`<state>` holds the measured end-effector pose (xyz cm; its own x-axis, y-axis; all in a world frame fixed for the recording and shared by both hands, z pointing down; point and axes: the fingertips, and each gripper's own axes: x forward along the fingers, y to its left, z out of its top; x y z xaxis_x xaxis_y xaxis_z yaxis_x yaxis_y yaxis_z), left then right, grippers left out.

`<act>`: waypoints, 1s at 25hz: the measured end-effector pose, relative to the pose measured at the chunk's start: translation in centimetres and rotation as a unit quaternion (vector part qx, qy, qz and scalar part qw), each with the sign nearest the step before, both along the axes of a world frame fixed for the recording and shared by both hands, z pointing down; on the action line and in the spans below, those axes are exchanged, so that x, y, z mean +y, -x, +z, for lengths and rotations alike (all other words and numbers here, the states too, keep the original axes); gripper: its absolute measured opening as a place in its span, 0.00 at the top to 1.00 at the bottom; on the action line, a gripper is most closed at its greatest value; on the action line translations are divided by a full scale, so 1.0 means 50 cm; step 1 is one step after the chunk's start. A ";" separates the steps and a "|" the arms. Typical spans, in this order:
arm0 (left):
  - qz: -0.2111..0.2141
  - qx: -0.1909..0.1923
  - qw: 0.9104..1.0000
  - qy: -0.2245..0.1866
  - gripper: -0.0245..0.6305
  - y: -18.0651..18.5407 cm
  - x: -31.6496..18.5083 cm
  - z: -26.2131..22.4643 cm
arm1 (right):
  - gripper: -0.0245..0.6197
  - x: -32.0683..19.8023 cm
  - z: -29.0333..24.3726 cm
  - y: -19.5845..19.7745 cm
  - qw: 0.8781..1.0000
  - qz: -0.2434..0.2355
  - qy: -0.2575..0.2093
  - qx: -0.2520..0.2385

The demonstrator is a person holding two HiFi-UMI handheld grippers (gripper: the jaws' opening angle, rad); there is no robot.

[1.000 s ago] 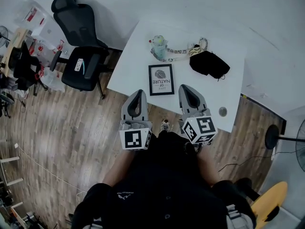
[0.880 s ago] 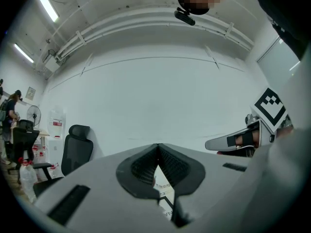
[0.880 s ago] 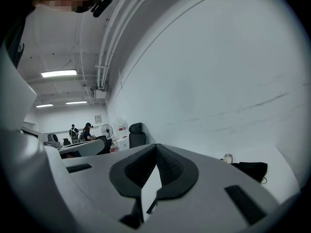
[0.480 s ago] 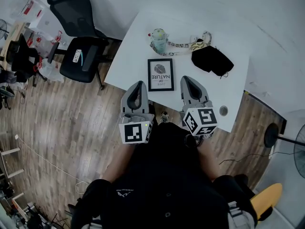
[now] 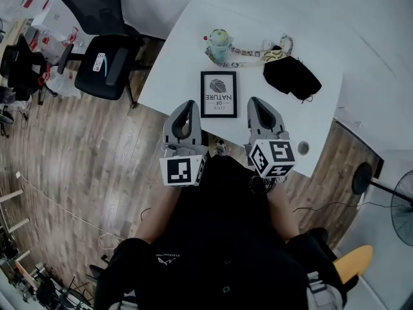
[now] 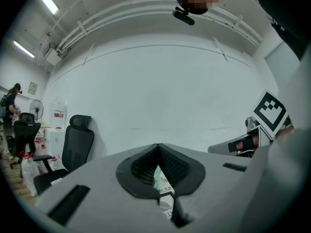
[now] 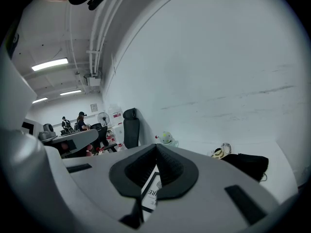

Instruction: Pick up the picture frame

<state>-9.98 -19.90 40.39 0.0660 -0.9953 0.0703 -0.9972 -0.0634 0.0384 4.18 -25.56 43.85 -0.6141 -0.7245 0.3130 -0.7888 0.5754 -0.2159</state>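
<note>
The picture frame [image 5: 218, 94], black-edged with a white print, lies flat on the white table [image 5: 181, 63]. My left gripper [image 5: 188, 103] hovers just left of the frame's near half, and my right gripper [image 5: 253, 101] just right of it. Neither touches the frame. Both are shut with nothing held. In the left gripper view the jaws [image 6: 158, 147] meet at the tips, and a strip of the frame [image 6: 165, 205] shows through the gap beneath them. The right gripper view shows the shut right gripper [image 7: 156, 146] with the frame [image 7: 150, 193] below.
Behind the frame stand a pale green bottle [image 5: 219, 45] with a patterned lanyard [image 5: 258, 53], and a black pouch [image 5: 292, 77] to the right. A small round disc [image 5: 303, 148] sits by the table's near right edge. A black office chair [image 5: 103, 57] stands left of the table.
Both grippers have moved forward and down toward the table, and now flank the frame's near half instead of its near edge. Their jaws stayed shut.
</note>
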 end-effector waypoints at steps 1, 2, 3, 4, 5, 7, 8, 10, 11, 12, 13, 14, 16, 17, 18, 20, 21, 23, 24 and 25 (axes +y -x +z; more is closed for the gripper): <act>0.001 0.003 1.000 0.004 0.95 0.003 -0.005 0.007 | 0.96 -0.003 0.008 0.004 1.000 -0.001 0.005 0.003; 0.002 0.005 1.000 0.008 0.95 0.006 -0.009 0.015 | 0.96 -0.007 0.016 0.007 1.000 -0.001 0.010 0.005; 0.003 0.005 1.000 0.014 0.95 0.007 -0.014 0.025 | 0.96 -0.012 0.024 0.009 1.000 0.000 0.016 0.007; 0.004 0.004 1.000 0.022 0.95 0.008 -0.019 0.035 | 0.96 -0.016 0.034 0.011 1.000 0.001 0.021 0.010; 0.005 0.003 1.000 0.029 0.95 0.009 -0.024 0.047 | 0.96 -0.021 0.044 0.013 1.000 0.001 0.026 0.013; 0.007 0.006 0.999 0.042 0.95 0.012 -0.035 0.069 | 0.96 -0.030 0.064 0.016 0.999 0.001 0.036 0.020; 0.011 0.009 0.999 0.047 0.95 0.012 -0.039 0.079 | 0.96 -0.034 0.074 0.017 0.999 0.003 0.041 0.024; 0.022 0.015 0.998 0.059 0.95 0.009 -0.046 0.096 | 0.96 -0.039 0.093 0.018 0.998 0.007 0.052 0.030; 0.025 0.015 0.997 0.066 0.95 0.009 -0.049 0.106 | 0.96 -0.041 0.103 0.020 0.998 0.008 0.057 0.033; 0.026 0.015 0.997 0.073 0.95 0.010 -0.054 0.116 | 0.96 -0.044 0.113 0.022 0.997 0.007 0.061 0.036; 0.027 0.015 0.996 0.080 0.95 0.011 -0.060 0.126 | 0.96 -0.048 0.123 0.025 0.997 0.006 0.066 0.040; 0.029 0.020 0.995 0.088 0.95 0.012 -0.066 0.138 | 0.96 -0.051 0.133 0.028 0.997 0.005 0.071 0.043; 0.036 0.038 0.993 0.108 0.95 0.011 -0.075 0.163 | 0.96 -0.056 0.155 0.034 0.995 0.001 0.086 0.047; 0.040 0.047 0.991 0.118 0.95 0.011 -0.079 0.175 | 0.96 -0.058 0.166 0.039 0.994 -0.001 0.095 0.047; 0.044 0.054 0.989 0.128 0.95 0.012 -0.083 0.188 | 0.96 -0.062 0.177 0.044 0.994 -0.004 0.103 0.047; 0.049 0.059 0.986 0.147 0.95 0.015 -0.093 0.214 | 0.96 -0.070 0.198 0.053 0.992 -0.008 0.115 0.052; 0.049 0.059 0.985 0.156 0.95 0.018 -0.097 0.227 | 0.96 -0.074 0.208 0.057 0.991 -0.008 0.120 0.056; 0.048 0.063 0.981 0.175 0.95 0.023 -0.106 0.256 | 0.96 -0.083 0.228 0.059 0.989 -0.003 0.130 0.064; 0.048 0.066 0.979 0.187 0.95 0.024 -0.110 0.273 | 0.95 -0.088 0.240 0.058 0.988 0.002 0.136 0.068; 0.050 0.069 0.976 0.200 0.95 0.025 -0.115 0.293 | 0.94 -0.093 0.252 0.056 0.987 0.005 0.144 0.071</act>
